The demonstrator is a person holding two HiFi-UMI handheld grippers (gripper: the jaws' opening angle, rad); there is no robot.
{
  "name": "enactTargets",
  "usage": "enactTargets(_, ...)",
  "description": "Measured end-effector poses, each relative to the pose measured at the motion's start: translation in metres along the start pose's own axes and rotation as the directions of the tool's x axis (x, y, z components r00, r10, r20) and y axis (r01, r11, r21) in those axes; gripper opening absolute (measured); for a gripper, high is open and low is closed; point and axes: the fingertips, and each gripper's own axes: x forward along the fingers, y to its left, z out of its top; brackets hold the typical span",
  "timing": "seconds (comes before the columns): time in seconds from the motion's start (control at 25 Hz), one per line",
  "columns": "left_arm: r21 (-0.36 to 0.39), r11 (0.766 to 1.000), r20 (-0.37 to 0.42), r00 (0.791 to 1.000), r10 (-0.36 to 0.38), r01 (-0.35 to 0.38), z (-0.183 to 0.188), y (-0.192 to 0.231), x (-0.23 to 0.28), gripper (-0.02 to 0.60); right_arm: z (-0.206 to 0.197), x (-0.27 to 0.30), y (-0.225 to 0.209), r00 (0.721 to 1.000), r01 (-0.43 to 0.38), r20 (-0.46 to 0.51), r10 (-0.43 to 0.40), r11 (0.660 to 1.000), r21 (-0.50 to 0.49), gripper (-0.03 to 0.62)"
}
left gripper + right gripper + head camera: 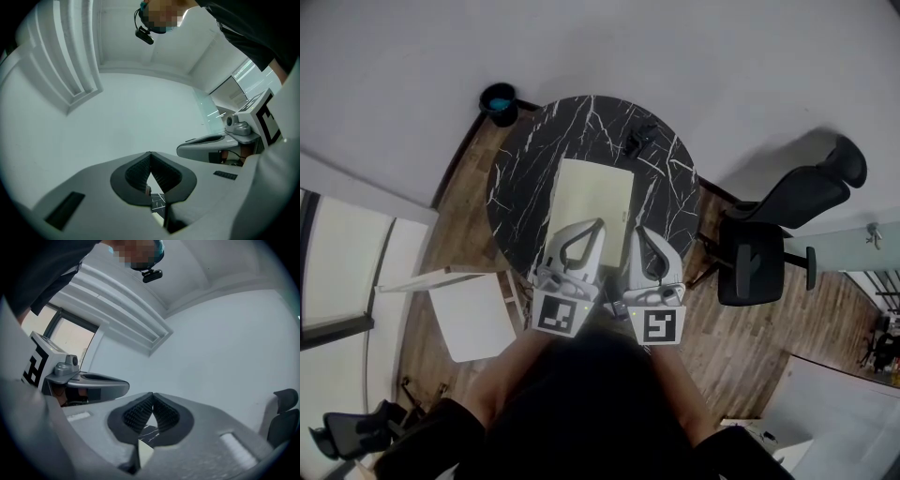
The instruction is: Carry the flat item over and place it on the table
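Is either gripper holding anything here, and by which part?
Nothing is held. The left gripper and right gripper have their jaws shut on nothing; the pale sheet lies on the table beneath them.

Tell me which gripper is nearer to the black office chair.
Right. The right gripper lies between the black office chair and the left gripper, whose tip is over the flat item.

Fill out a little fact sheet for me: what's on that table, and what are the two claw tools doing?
Table: round black marble table
Flat item: pale yellow sheet, lying flat on the table
Left gripper: jaws shut, empty, above the sheet's near edge
Right gripper: jaws shut, empty, at the sheet's near corner
Also on table: small dark object, unidentifiable
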Motion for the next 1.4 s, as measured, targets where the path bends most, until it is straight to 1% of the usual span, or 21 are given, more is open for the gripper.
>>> enactTargets(0.08,0.004,1.000,0.007,1.000,0.000,0.000,0.001,-0.001,0.002,0.005,0.001,0.001,-0.002,1.000,0.003,0.007,-0.003,1.000,-0.005,-0.002)
enactTargets(0.24,0.006,1.000,0.001,1.000,0.002,-0.002,-0.002,0.000,0.004,0.005,-0.004,0.001,-0.004,1.000,0.010,-0.016,-0.010,1.000,-0.024,-0.002)
enactTargets(0.68,-0.007,1.000,-0.021,1.000,-0.005,0.005,-0.008,-0.001,0.008,0.005,-0.002,0.005,-0.006,1.000,-0.008,0.022,0.009,0.999,-0.051,-0.002)
enactTargets(0.84,0.005,1.000,-0.019,1.000,-0.011,0.011,-0.009,-0.001,0.009,0.005,0.000,0.007,-0.004,0.999,-0.003,0.033,0.005,0.997,-0.073,-0.002)
enactTargets(0.92,0.009,1.000,-0.017,1.000,-0.011,0.011,-0.009,-0.001,0.009,0.005,0.000,0.008,-0.004,0.999,0.003,0.037,0.000,0.997,-0.073,-0.002)
enactTargets(1.08,0.017,1.000,-0.016,1.000,-0.012,0.012,-0.008,0.000,0.010,0.005,-0.006,0.007,-0.005,1.000,0.002,0.006,-0.001,0.998,-0.068,-0.002)
enactTargets(1.4,0.008,1.000,-0.027,1.000,-0.014,0.014,-0.011,0.001,0.010,0.005,-0.007,0.009,-0.001,1.000,-0.005,0.014,0.006,0.998,-0.068,-0.002)
